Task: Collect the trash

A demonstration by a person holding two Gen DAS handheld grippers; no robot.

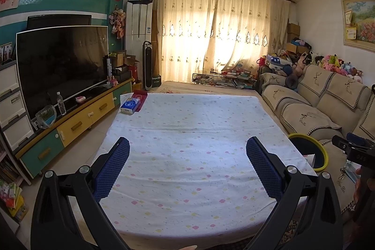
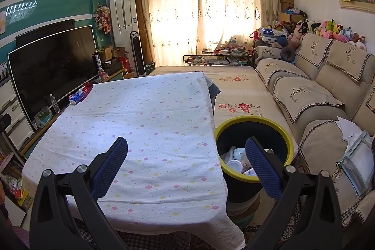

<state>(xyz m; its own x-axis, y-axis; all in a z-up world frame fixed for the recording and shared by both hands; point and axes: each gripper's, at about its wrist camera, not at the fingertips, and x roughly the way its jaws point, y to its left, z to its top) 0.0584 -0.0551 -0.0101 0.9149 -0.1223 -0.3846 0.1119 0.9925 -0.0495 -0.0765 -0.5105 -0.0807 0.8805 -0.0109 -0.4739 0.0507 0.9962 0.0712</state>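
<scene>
trash [image 2: 236, 159] is sitting down inside the black bin with the yellow rim [image 2: 254, 120], looks like white cups and bits of packaging, and the bin stands just beside the right edge of the table, between it and the sofa [image 2: 311, 95].

right gripper [image 2: 186, 164] is spread wide with nothing between its blue pads, held level above the near right corner of the table. its right finger overlaps the bin opening in the right wrist view, its left one is over the cloth.

left gripper [image 1: 187, 164] is also wide apart and empty, hovering over the near edge of the table and pointing straight down its length toward the curtains [image 1: 222, 34]. from its camera you can see the right gripper's body poking in at the far right edge, over by the bin.

the tablecloth [image 1: 187, 132], white with little pink and yellow blobs, is bare except at the far left corner, where a blue tissue pack [image 1: 130, 106] lies against a red thing [image 1: 140, 97]. tv [image 1: 61, 62] and its cabinet run along the left side, with a water bottle [image 1: 61, 103] on the cabinet.
</scene>
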